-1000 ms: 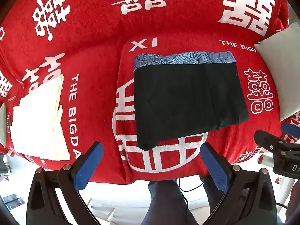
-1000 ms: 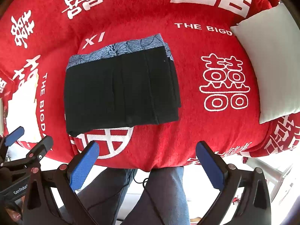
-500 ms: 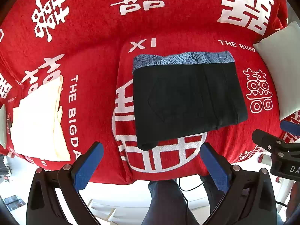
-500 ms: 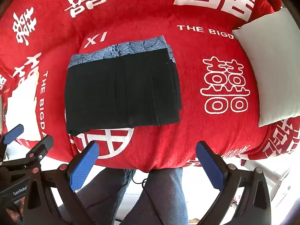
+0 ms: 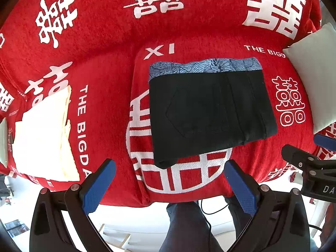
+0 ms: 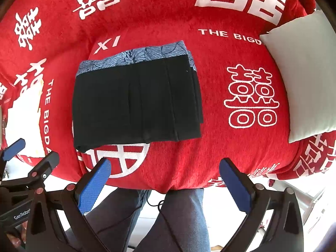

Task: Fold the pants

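The black pants [image 5: 210, 113] lie folded into a flat rectangle on the red cloth, with a blue patterned band along the far edge; they also show in the right wrist view [image 6: 136, 103]. My left gripper [image 5: 168, 174] is open and empty, held back over the near edge of the surface, just short of the pants' near edge. My right gripper [image 6: 166, 175] is open and empty, also at the near edge, to the right of the pants' near right corner. Each gripper shows at the side of the other's view.
A red cover with white characters [image 5: 105, 42] spreads over the whole surface. A cream folded garment [image 5: 44, 134] lies at the left. A pale grey cushion [image 6: 302, 73] lies at the right. The person's legs [image 6: 178, 220] stand below the near edge.
Both grippers have drifted very slightly; the pants sit a little lower in the right wrist view. Nothing was taken hold of or let go.
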Motion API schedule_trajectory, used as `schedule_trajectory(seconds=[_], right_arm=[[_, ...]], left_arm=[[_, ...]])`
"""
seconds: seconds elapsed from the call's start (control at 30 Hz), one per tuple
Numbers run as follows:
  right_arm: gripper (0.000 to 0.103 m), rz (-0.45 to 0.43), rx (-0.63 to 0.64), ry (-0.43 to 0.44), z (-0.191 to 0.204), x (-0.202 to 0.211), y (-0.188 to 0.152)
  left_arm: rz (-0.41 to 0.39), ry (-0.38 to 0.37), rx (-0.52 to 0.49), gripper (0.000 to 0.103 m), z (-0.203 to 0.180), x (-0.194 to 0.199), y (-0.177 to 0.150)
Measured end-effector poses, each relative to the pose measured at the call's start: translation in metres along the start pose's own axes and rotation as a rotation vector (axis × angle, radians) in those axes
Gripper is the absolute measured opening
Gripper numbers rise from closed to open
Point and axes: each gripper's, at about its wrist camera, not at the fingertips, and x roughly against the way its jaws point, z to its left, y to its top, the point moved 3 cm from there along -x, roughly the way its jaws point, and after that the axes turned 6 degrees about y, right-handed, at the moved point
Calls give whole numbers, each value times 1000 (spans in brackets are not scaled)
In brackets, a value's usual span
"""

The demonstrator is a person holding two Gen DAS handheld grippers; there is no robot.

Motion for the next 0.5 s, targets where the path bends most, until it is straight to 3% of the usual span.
schedule_trajectory(seconds=[0.5], right_arm=[[103,-2,15,-7,3,0,2]], left_arm=[[-2,-4,-2,103,-1,1,-1]])
